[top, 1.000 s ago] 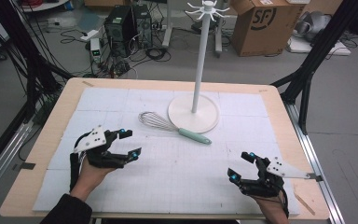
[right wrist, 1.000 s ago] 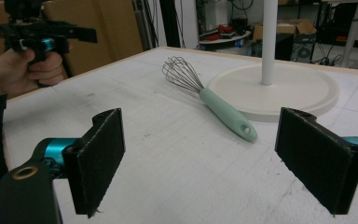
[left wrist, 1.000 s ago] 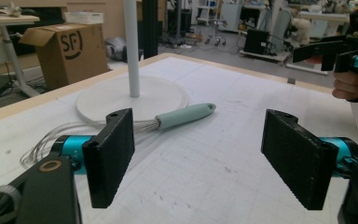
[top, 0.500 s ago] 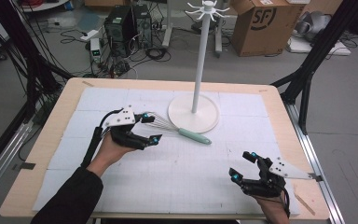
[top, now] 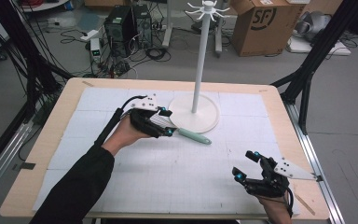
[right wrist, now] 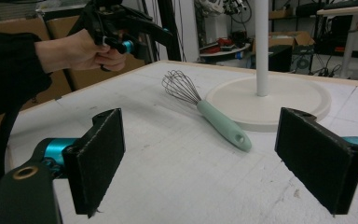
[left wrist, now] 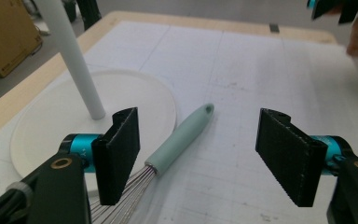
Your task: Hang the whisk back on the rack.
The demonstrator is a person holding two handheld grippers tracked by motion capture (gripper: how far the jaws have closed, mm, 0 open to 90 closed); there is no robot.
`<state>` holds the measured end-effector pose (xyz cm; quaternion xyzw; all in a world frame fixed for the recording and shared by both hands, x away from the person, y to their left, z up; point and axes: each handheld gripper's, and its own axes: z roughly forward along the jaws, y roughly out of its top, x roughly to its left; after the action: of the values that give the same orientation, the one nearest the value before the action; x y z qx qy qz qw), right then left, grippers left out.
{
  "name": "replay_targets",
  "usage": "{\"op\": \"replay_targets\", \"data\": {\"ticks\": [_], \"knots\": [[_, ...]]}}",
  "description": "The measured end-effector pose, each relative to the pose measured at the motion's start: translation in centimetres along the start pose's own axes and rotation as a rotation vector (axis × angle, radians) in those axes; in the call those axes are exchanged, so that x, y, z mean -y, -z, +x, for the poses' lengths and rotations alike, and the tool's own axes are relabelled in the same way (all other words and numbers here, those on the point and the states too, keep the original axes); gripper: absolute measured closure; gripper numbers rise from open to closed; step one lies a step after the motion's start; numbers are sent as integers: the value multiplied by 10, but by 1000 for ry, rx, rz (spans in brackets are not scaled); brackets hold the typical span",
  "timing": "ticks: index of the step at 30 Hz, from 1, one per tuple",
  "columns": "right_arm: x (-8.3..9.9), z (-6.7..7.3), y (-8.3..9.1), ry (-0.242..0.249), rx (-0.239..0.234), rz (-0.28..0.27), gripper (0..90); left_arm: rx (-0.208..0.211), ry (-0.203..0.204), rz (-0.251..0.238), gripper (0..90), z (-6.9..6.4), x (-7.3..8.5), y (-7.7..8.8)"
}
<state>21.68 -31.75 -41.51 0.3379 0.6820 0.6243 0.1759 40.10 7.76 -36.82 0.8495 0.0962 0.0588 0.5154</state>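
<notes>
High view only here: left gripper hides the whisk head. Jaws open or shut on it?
Observer: Open. In the left gripper view the left gripper has jaws wide apart either side of the whisk, not touching it.
Operator: Wires bent?
Observer: Right gripper view shows the wire head rounded and intact.
Operator: Handle on the stand base?
Observer: Beside it. The handle lies on the mat along the base rim.

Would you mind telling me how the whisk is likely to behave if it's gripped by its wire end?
The whisk wires look thin, so they would probably flex under the left claw. Its rounded handle might roll if nudged. It likely lifts easily.
</notes>
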Motion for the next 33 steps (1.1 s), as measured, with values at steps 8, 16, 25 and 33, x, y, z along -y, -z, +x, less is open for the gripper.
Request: {"op": "replay_targets", "data": {"ticks": [8, 16, 25, 33], "knots": [[1, -1, 0, -12, -5, -4, 152, 76, 22, 61, 325, 21, -11, -25], [1, -3, -3, -24, -21, -5, 152, 129, 21, 151, 335, 31, -10, -55], [2, -8, -2, -36, -28, -7, 153, 171, 12, 254, 363, 39, -6, -80], [1, -8, -1, -42, -41, -12, 153, 184, 0, 308, 364, 41, -7, -94]]}}
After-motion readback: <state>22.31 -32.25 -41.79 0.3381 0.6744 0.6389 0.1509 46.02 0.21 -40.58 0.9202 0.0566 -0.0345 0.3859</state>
